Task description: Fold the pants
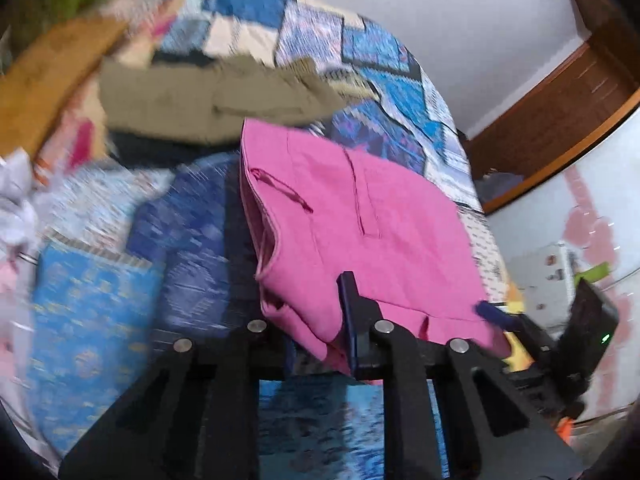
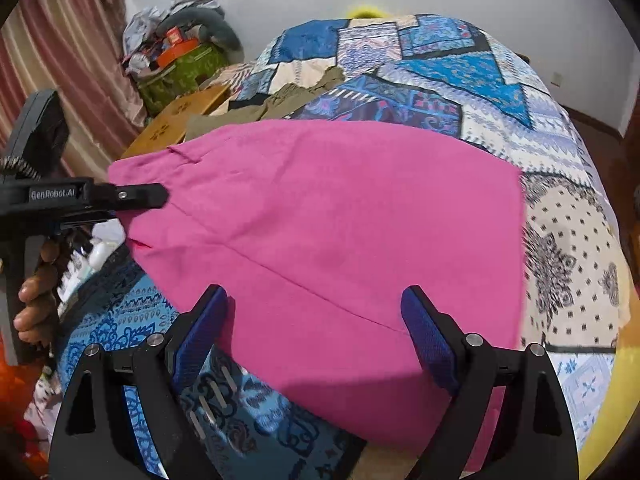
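Pants (image 2: 320, 240), pink, lie spread on the bed (image 2: 560, 240) over a patchwork quilt, one end lifted by the left tool (image 1: 352, 320), which is clenched on a bunched edge of the fabric; its far fingertip is hidden by cloth. Likely held there to carry that end over for a fold. Right tool (image 2: 314, 332) hangs released just above the near part of the pants, fingers wide apart, probably ready to pin or pinch the near edge. Olive garment (image 2: 288, 100) sits beyond, near the pants; left view is blurred
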